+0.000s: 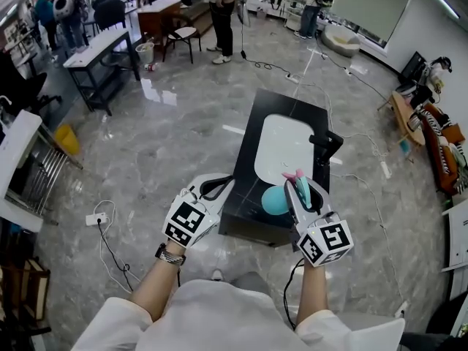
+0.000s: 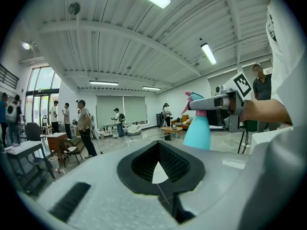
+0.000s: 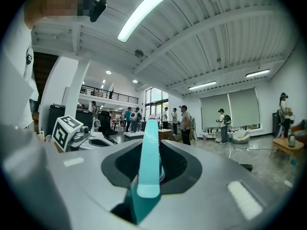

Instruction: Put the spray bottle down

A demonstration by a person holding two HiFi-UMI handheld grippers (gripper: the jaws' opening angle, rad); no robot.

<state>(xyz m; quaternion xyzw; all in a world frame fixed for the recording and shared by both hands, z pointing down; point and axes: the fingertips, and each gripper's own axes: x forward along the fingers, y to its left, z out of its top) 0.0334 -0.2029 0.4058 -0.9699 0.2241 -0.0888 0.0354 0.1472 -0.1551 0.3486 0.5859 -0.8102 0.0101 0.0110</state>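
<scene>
Evidently the right gripper [image 1: 300,194] pinches the spray bottle [image 1: 275,200] by its neck between its fingers, body hanging beneath them over the black worktop's [image 1: 245,196] near edge, probably so the base lands first, while the left gripper [image 1: 219,186], fingers tip to tip on nothing, waits alongside.

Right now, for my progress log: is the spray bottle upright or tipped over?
Upright. The spray bottle hangs with its pink nozzle on top and its teal body below, held at the head by the right gripper.
</scene>
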